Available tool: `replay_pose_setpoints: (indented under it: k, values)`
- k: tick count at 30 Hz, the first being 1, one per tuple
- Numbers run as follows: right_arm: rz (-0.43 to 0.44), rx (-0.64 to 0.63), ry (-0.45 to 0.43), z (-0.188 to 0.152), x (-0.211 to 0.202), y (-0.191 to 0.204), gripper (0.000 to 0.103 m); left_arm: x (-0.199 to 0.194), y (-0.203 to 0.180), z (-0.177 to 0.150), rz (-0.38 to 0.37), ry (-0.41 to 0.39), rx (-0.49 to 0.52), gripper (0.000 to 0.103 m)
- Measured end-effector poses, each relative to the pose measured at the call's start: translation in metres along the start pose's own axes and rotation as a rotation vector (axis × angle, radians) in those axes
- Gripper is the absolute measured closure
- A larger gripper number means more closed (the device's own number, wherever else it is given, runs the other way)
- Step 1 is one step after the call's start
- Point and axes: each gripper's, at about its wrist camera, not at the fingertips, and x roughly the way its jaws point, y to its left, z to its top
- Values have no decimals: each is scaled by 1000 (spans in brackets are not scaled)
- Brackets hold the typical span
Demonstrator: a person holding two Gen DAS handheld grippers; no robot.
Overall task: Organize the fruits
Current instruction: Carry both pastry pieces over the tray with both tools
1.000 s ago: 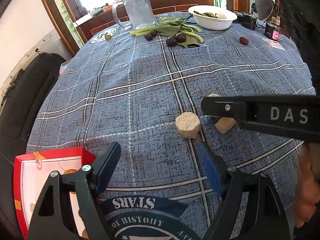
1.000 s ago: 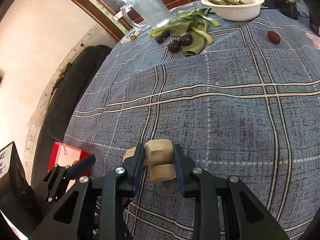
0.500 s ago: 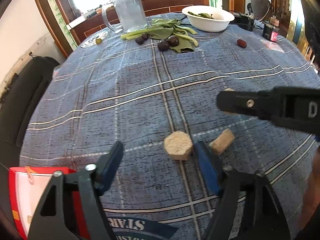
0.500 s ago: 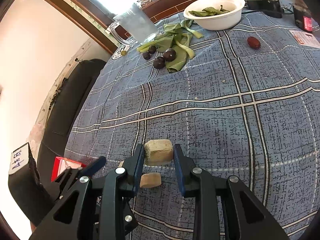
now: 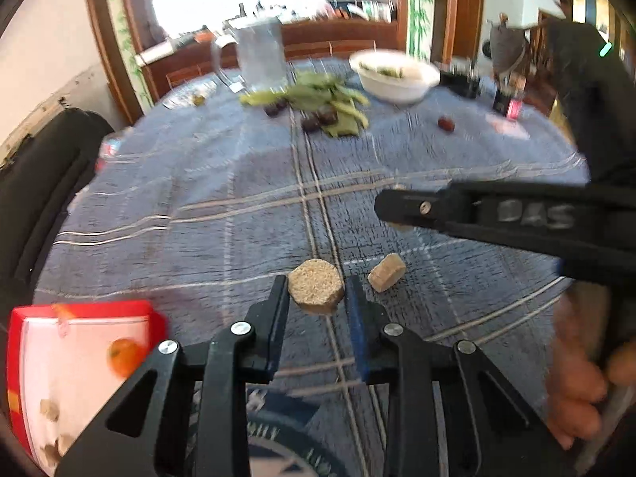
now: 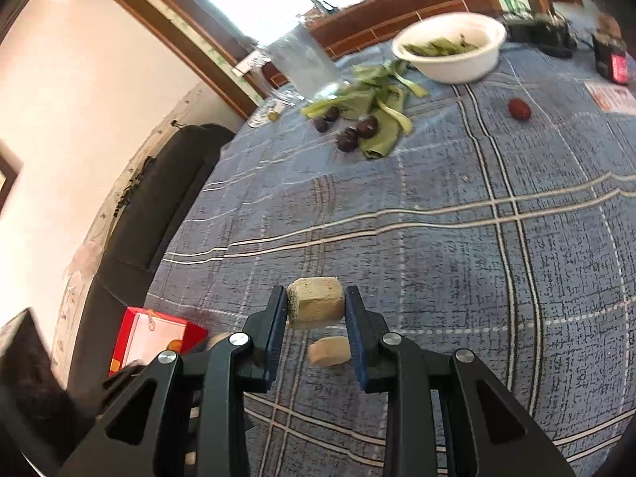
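1 word, "DAS", marks the right gripper (image 5: 401, 208).

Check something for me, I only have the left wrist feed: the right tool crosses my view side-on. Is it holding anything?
Observer: Yes. The right wrist view shows the right tool shut on a tan chunk, one finger on each side.
Operator: Is it off the cloth?
Observer: It looks so. It hangs above a second chunk, which lies on the tablecloth just under it.
Operator: Where's the box from there?
Observer: The red box is to that tool's left, at the near edge of the table, open side up.
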Motion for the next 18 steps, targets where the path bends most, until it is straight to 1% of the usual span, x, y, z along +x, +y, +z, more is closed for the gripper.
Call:
replay_pose_setpoints:
  k: [4, 7, 8, 10, 11, 14, 18]
  values:
    - [50, -58, -29, -6, -6, 19, 75, -50, 22, -15, 18, -97, -45, 72]
    - [83, -110, -43, -14, -8, 35, 75, -85, 46, -30, 68, -160, -87, 72]
    - [96, -133, -42, -18, -8, 41, 75, -98, 58, -37, 95, -184, -109, 72]
    - [118, -176, -42, -27, -8, 54, 75, -112, 77, -48, 146, -207, -138, 72]
    - [125, -197, -41, -31, -9, 60, 75, -120, 91, -57, 186, -214, -164, 72]
    - [147, -260, -32, -44, -7, 79, 75, -130, 120, -80, 261, -206, -218, 72]
    - [171, -369, -10, -66, -4, 109, 75, -129, 147, -105, 332, -173, -262, 72]
